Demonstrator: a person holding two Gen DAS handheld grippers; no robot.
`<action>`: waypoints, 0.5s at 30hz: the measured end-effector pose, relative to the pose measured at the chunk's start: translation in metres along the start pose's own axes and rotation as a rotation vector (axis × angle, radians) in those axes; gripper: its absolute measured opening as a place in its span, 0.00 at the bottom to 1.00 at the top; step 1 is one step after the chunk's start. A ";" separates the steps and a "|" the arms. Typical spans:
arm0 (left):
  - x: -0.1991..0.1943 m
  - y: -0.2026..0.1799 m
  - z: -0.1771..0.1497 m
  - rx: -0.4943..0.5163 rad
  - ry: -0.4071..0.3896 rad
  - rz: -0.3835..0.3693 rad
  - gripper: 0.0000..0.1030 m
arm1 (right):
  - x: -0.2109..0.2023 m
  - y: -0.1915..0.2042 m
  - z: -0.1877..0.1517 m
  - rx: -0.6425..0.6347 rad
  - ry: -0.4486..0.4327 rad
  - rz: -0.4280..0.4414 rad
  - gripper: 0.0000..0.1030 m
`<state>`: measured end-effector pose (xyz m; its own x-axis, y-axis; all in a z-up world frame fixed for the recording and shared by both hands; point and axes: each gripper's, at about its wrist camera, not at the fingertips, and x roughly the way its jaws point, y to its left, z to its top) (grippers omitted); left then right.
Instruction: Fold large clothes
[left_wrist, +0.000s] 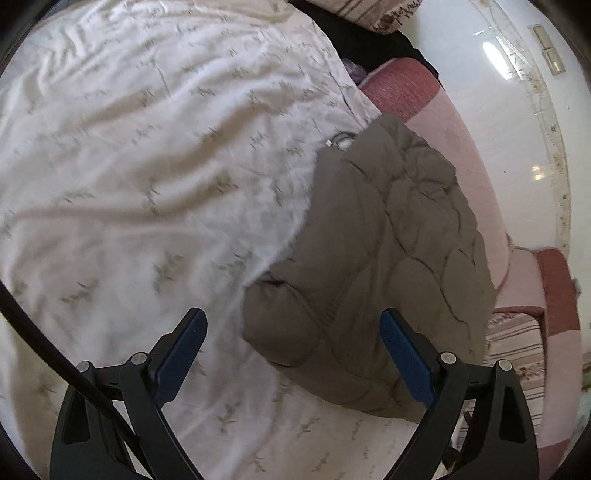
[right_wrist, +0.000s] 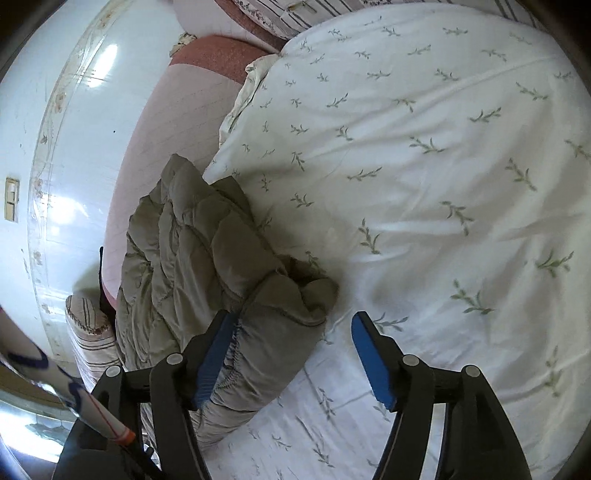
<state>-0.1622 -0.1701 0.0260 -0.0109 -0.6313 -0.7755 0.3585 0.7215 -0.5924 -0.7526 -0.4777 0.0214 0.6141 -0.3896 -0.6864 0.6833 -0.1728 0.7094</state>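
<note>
A grey-olive quilted jacket (left_wrist: 388, 258) lies folded into a bundle at the edge of a bed covered by a white leaf-print sheet (left_wrist: 129, 166). My left gripper (left_wrist: 293, 332) is open, its blue pads on either side of the jacket's near end, not closed on it. In the right wrist view the same jacket (right_wrist: 207, 258) lies at the left, by the bed's edge. My right gripper (right_wrist: 293, 339) is open; its left finger rests against the jacket's cuffed end, its right finger over the bare sheet (right_wrist: 424, 166).
A pink and red mattress side (left_wrist: 461, 140) drops to a glossy white tiled floor (left_wrist: 517, 110) beyond the jacket. Striped pillows (left_wrist: 517, 350) lie near the bed edge. A small white item with a cord (left_wrist: 341, 140) lies by the jacket's far end.
</note>
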 end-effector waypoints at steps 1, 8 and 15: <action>0.004 -0.001 -0.001 -0.005 0.008 -0.007 0.91 | 0.001 0.000 0.000 0.005 -0.001 0.004 0.70; 0.028 -0.007 -0.008 -0.006 0.010 -0.038 0.91 | 0.017 0.002 0.001 0.036 -0.023 0.021 0.74; 0.035 -0.019 -0.004 0.077 -0.057 -0.021 0.76 | 0.038 0.019 -0.004 -0.011 -0.041 0.029 0.49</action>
<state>-0.1731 -0.2049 0.0090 0.0335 -0.6629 -0.7479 0.4293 0.6854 -0.5882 -0.7149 -0.4916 0.0082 0.6172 -0.4311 -0.6582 0.6700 -0.1506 0.7270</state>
